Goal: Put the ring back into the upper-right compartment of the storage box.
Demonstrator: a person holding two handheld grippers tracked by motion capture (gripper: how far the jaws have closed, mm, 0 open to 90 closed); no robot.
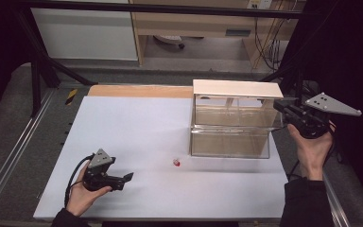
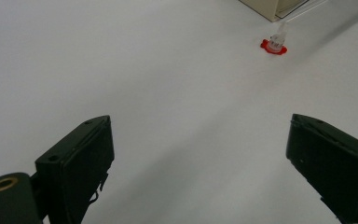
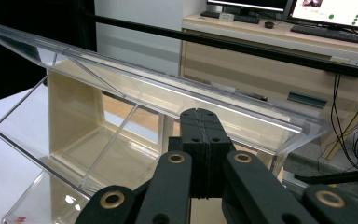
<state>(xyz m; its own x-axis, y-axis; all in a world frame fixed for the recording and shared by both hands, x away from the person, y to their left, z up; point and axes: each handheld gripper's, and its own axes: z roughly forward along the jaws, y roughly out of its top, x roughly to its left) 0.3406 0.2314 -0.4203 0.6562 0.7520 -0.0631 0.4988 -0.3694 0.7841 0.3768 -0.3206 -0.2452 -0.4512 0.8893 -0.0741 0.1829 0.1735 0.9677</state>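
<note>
While the small red-based piece [image 1: 176, 162] sits alone on the white table [image 1: 123, 142], just in front of the clear acrylic case [image 1: 230, 125], it looks light and rigid: a clear little top on a flat red flange. Likely to skid or tip if nudged; best pinched low across the clear stem, just above the flange. Left gripper [image 1: 128, 177] rests well to its left, jaws spread wide, nothing between them. Right gripper [image 1: 280, 106] is clenched at the case's right end by the lid's edge; whether it pinches the lid I cannot tell.
</note>
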